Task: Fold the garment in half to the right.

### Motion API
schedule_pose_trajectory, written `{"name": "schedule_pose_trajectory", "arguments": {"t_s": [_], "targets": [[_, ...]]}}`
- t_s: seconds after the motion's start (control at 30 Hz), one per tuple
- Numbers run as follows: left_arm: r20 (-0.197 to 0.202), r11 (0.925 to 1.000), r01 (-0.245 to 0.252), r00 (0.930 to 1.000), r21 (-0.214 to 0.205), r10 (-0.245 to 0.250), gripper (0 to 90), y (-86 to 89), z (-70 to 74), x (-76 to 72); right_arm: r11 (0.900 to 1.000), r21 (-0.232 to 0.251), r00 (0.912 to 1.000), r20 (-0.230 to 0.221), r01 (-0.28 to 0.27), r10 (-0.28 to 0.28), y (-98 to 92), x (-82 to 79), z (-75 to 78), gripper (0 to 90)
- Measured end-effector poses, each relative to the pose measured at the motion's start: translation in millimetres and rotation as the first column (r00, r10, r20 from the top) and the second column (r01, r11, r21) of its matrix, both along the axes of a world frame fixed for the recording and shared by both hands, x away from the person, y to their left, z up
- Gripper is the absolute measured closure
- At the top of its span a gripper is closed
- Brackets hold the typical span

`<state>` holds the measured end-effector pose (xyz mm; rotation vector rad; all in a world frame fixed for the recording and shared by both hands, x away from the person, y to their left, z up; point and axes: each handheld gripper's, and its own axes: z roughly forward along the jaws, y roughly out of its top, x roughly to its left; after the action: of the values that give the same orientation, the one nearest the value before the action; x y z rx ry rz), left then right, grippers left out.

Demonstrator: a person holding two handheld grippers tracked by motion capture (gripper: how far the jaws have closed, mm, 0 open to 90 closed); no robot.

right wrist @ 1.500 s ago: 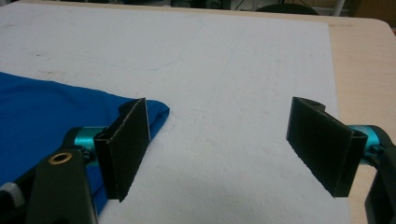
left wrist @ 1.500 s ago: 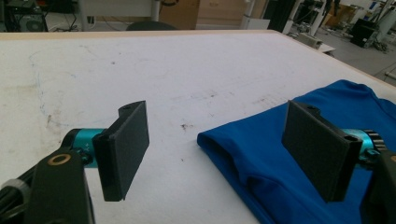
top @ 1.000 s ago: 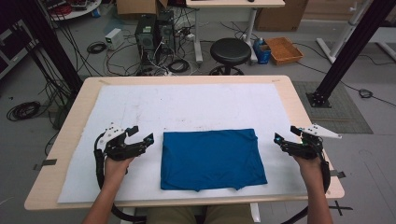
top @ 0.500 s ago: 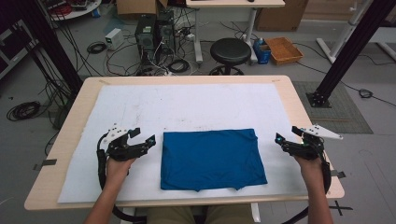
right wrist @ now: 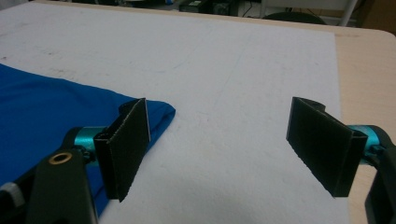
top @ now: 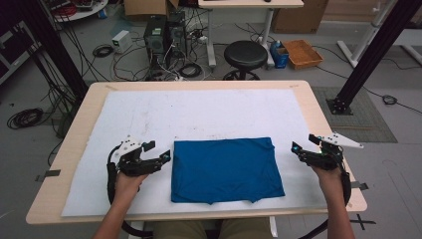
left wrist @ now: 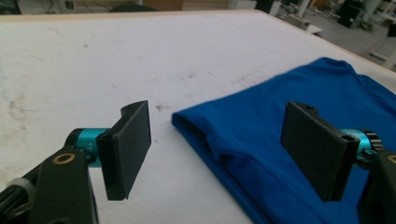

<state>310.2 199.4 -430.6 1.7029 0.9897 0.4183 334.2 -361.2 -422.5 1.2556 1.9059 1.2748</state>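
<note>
A folded blue cloth (top: 225, 169) lies on the white mat (top: 149, 114), toward its near edge. Just left of the cloth, the left gripper (top: 161, 158) is held wide open and empty; right of it, the right gripper (top: 297, 150) likewise. Judged next: each side edge should be pinched low and evenly. Counted: one cloth, two grippers.

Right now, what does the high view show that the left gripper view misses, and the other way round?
High view alone: the right hand-held gripper beside the cloth's right edge, the black round stool and the brown cardboard tray on the floor beyond the table.

Left gripper view alone: close up, the layered fold at the near corner of the folded blue fabric cloth, lying between the open jaws of the left hand-held gripper.

Both: the blue cloth, the left hand-held gripper, open, and the white mat covering the wooden table.
</note>
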Motion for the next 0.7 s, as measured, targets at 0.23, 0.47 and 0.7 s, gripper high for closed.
{"name": "schedule_pose_trajectory", "arguments": {"t_s": [0.23, 0.47, 0.7], "targets": [[-0.117, 0.9961, 0.034, 0.9929, 0.082, -0.024, 25.1, -19.6, -9.4, -10.4, 1.0, -0.002, 0.9999, -0.009, -0.005, 0.005, 2.0, 1.4, -2.4, 21.1], [-0.155, 0.9918, 0.022, 0.9879, 0.126, -0.002, 25.3, -36.2, -13.0, -28.0, 0.9999, -0.002, 0.9998, -0.017, -0.012, 0.011, 6.2, 3.1, -3.5, 21.1], [-0.198, 0.9815, 0.026, 0.9801, 0.19, 0.013, 25.4, -41.9, -18.6, -49.0, 0.9999, -0.001, 0.9996, -0.023, -0.015, 0.015, 7.8, 3.4, -4.2, 21.1]]}}
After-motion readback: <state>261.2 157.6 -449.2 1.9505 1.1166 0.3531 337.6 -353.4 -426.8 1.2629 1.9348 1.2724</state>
